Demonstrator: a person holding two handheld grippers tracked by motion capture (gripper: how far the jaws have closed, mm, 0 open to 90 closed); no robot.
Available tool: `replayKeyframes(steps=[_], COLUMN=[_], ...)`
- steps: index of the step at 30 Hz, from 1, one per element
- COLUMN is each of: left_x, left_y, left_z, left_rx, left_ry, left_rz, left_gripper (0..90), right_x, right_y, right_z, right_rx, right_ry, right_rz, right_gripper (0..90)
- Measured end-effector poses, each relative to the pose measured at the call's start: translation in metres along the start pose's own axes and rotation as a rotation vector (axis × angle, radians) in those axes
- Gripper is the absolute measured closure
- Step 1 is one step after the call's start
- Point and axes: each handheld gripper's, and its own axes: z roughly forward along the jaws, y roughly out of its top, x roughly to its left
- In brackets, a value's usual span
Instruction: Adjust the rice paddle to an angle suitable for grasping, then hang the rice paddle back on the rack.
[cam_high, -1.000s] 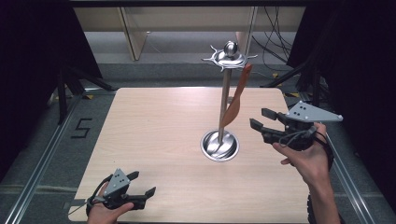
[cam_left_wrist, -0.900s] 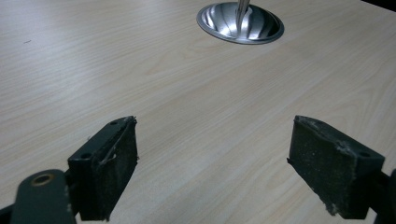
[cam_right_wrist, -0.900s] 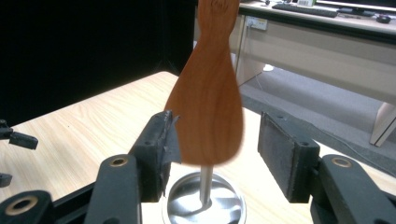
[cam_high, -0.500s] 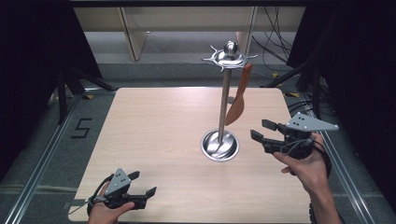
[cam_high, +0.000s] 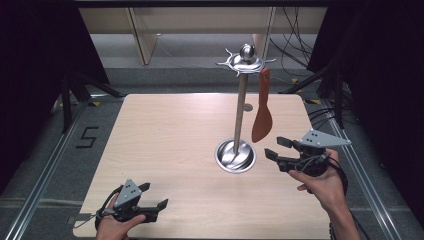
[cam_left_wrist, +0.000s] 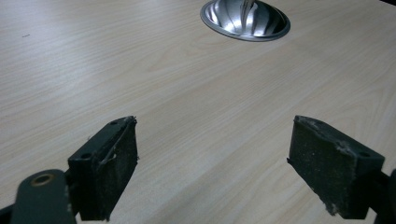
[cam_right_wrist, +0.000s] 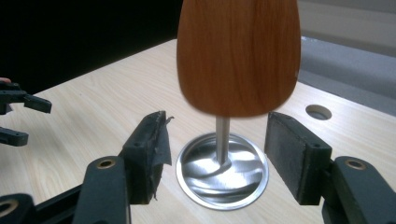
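One worktop (cam_high: 175, 140), pale wood, bare over most of its face. One hole (cam_right_wrist: 318, 112) through it beyond the stand.

One stand (cam_high: 240, 115), bright metal: round base (cam_high: 235, 156) flat on the worktop right of centre, a thin upright pole, a crown of hooks at the top.

One spatula (cam_high: 262, 112), reddish wood. Hangs by its handle end from a hook on the right of the crown, blade down, blade tip clear of the worktop and just right of the pole. Touches nothing but the hook, as far as can be seen.

Two tongs. Right tongs (cam_high: 274, 146) low at the right of the base, pointing towards the stand, jaws apart and just now opening wider. Nothing between the pads: in the right gripper view the blade (cam_right_wrist: 238, 56) hangs just ahead of and above them, untouched, with pole and base behind it. Left tongs (cam_high: 155, 195) near the front edge of the worktop, well apart from the stand, jaws wide apart on nothing, bare wood between the pads (cam_left_wrist: 109, 168).

Progress, as a judgement: looks near the end. Spatula on its hook and carried by the stand alone, so the hanging appears done and the letting go too. Left to do, probably: drawing the right tongs back without brushing the blade, and letting the spatula settle. No work visible for the left tongs.
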Motion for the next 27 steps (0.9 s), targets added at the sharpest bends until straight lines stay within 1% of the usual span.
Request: replayKeyframes(steps=[2, 3, 4, 5, 6, 7, 8, 9, 10, 12, 13, 14, 15, 16, 17, 18, 19, 20, 21, 22, 23, 24, 25, 26, 27], left_x=[0.000, -0.001, -0.001, -0.001, -0.001, -0.001, -0.002, -0.002, -0.003, -0.003, -0.002, -0.002, -0.002, -0.003, -0.003, -0.003, -0.004, -0.004, -0.004, -0.004, -0.003, -0.002, -0.002, -0.003, -0.004], left_y=[0.000, 0.000, 0.000, 0.000, 0.000, 0.000, 0.001, 0.001, 0.001, 0.001, 0.001, 0.001, 0.001, 0.001, 0.001, 0.001, 0.001, 0.001, 0.001, 0.000, 0.000, 0.000, 0.000, 0.000, 0.000], left_z=[0.000, 0.001, 0.001, 0.000, 0.000, 0.000, -0.001, -0.001, -0.001, 0.000, -0.001, -0.001, 0.000, 0.000, -0.001, -0.001, -0.001, -0.002, -0.002, -0.002, -0.002, -0.003, -0.003, -0.003, -0.003], left_rx=[0.000, -0.008, -0.008, 0.000, -0.005, -0.008, -0.009, -0.018, -0.018, -0.015, -0.012, -0.012, -0.016, -0.018, -0.016, -0.013, -0.014, -0.014, -0.014, -0.015, -0.013, -0.011, -0.008, -0.009, -0.006], left_ry=[-0.002, -0.013, -0.013, -0.006, -0.015, -0.016, -0.014, -0.024, -0.028, -0.025, -0.025, -0.025, -0.038, -0.036, -0.031, -0.033, -0.030, -0.026, -0.026, -0.026, -0.025, -0.023, -0.021, -0.022, -0.015], left_rz=[0.000, -0.007, -0.007, 0.004, 0.005, 0.014, 0.004, 0.004, 0.003, 0.003, 0.002, 0.002, -0.003, -0.007, -0.005, -0.003, -0.002, 0.001, 0.001, 0.001, 0.002, 0.015, 0.010, 0.000, 0.003], left_gripper=[14.9, 14.8, 14.9, 14.9, 14.8, 14.8, 14.8, 14.9, 14.8, 14.8, 14.8, 14.8, 14.8, 14.9, 14.8, 14.8, 14.9, 14.8, 14.8, 14.8, 14.8, 14.8, 14.9, 14.8, 14.8], right_x=[-0.001, -0.001, -0.001, 0.000, 0.000, 0.000, -0.001, 0.000, -0.001, -0.002, -0.003, -0.003, -0.004, -0.004, -0.005, -0.004, -0.003, -0.005, -0.005, -0.005, -0.004, -0.004, -0.003, -0.004, -0.004], right_y=[-0.003, -0.009, -0.009, -0.012, -0.021, -0.021, -0.025, -0.030, -0.037, -0.039, -0.045, -0.045, -0.046, -0.048, -0.050, -0.052, -0.054, -0.054, -0.054, -0.055, -0.056, -0.056, -0.057, -0.059, -0.059], right_z=[0.001, 0.002, 0.002, 0.002, 0.003, 0.003, 0.004, 0.005, 0.007, 0.008, 0.011, 0.011, 0.012, 0.014, 0.016, 0.017, 0.018, 0.018, 0.018, 0.019, 0.020, 0.019, 0.019, 0.019, 0.019], right_rx=[-0.003, 0.035, 0.035, 0.054, 0.087, 0.087, 0.096, 0.132, 0.150, 0.160, 0.165, 0.165, 0.173, 0.189, 0.180, 0.191, 0.209, 0.199, 0.199, 0.189, 0.189, 0.196, 0.192, 0.204, 0.204], right_ry=[-0.002, 0.016, 0.016, 0.014, 0.021, 0.021, 0.023, 0.023, 0.024, 0.033, 0.026, 0.026, 0.029, 0.038, 0.030, 0.035, 0.047, 0.042, 0.042, 0.035, 0.037, 0.044, 0.040, 0.046, 0.046], right_rz=[-0.004, 0.012, 0.012, 0.021, 0.024, 0.024, 0.019, 0.032, 0.032, 0.024, 0.034, 0.034, 0.028, 0.039, 0.019, 0.041, 0.046, 0.022, 0.022, 0.008, 0.031, 0.043, 0.056, 0.061, 0.061], right_gripper=[38.0, 36.4, 36.4, 36.3, 35.4, 35.4, 34.9, 34.9, 34.9, 34.9, 34.9, 34.9, 34.9, 34.8, 34.8, 34.8, 34.8, 34.8, 34.8, 34.7, 34.6, 34.4, 34.2, 33.7, 33.7])
